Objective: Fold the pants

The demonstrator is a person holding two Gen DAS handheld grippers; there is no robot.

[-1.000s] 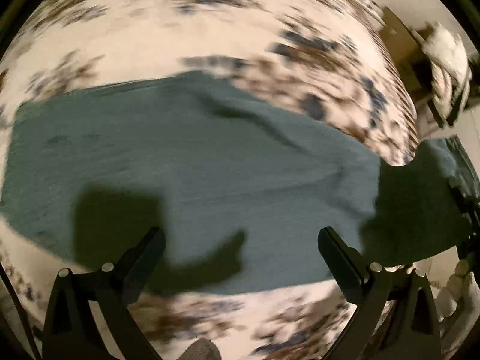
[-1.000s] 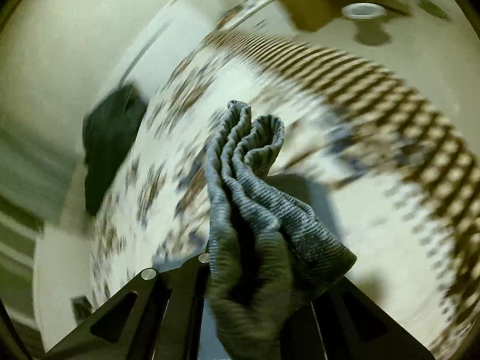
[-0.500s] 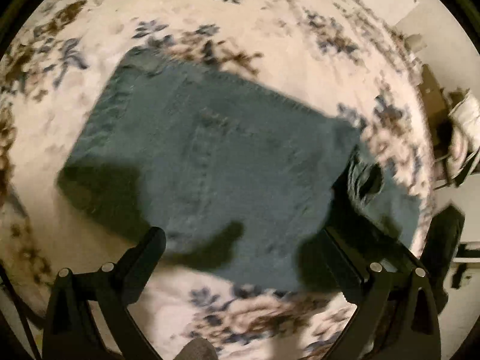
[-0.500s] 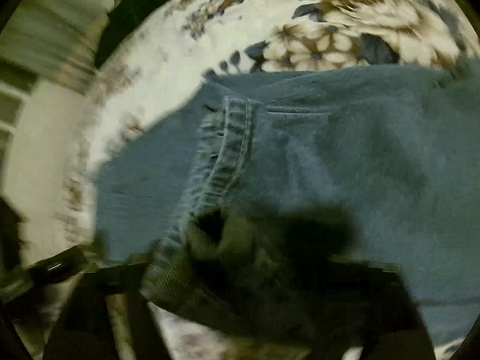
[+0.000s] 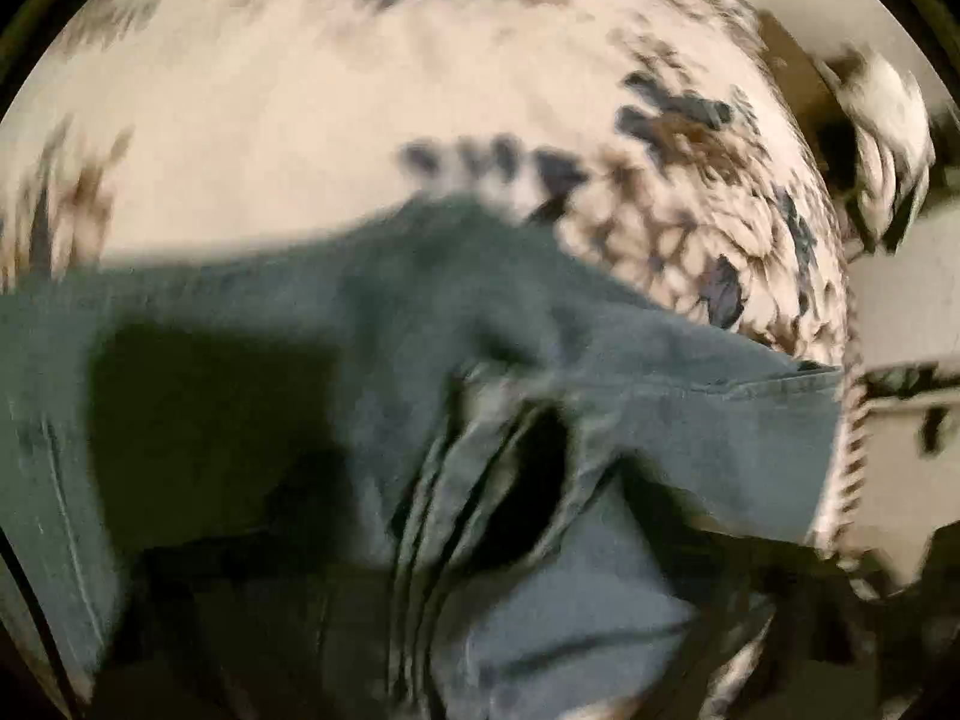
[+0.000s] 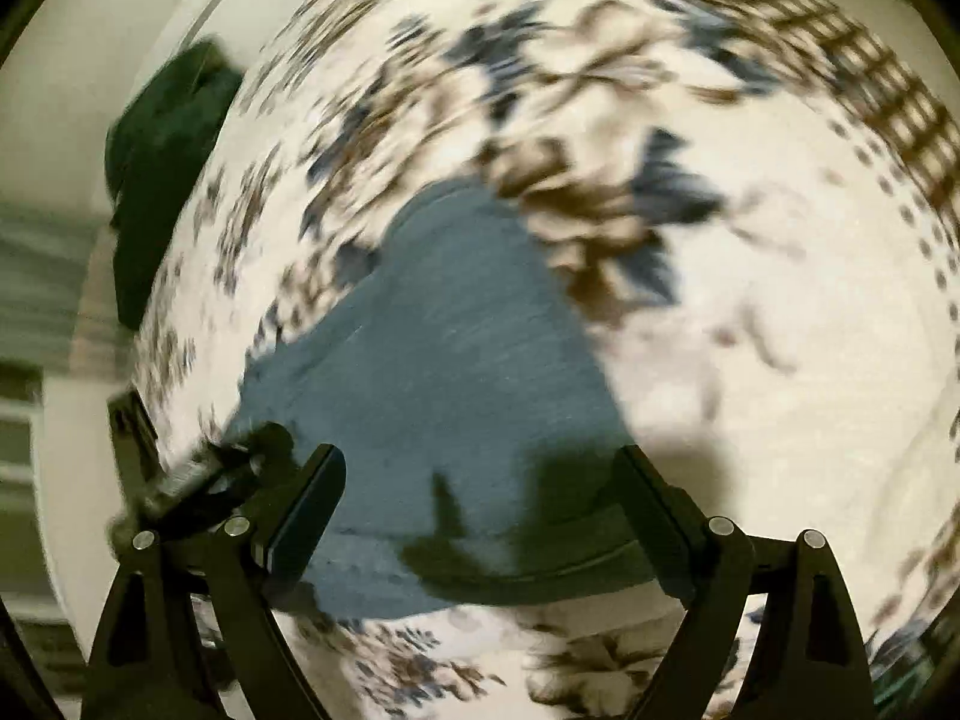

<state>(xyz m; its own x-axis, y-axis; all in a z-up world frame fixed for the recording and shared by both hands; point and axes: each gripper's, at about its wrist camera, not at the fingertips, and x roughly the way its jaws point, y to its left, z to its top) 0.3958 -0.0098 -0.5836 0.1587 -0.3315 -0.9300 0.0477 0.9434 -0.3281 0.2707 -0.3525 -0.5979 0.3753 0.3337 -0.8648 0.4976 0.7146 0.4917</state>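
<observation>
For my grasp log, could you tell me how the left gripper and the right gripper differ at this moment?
The right gripper shows both fingers spread wide with nothing between them; the left gripper's fingers are hidden in its own view behind bunched pants, so its state cannot be told. The right gripper hovers over the flat part of the pants; the left gripper sits right up against the denim. Both are over the floral bedspread.

Pants (image 6: 456,360) blue-grey denim; bedspread (image 6: 750,360) cream, brown-and-navy floral print; fingers (image 6: 306,510) black.
</observation>
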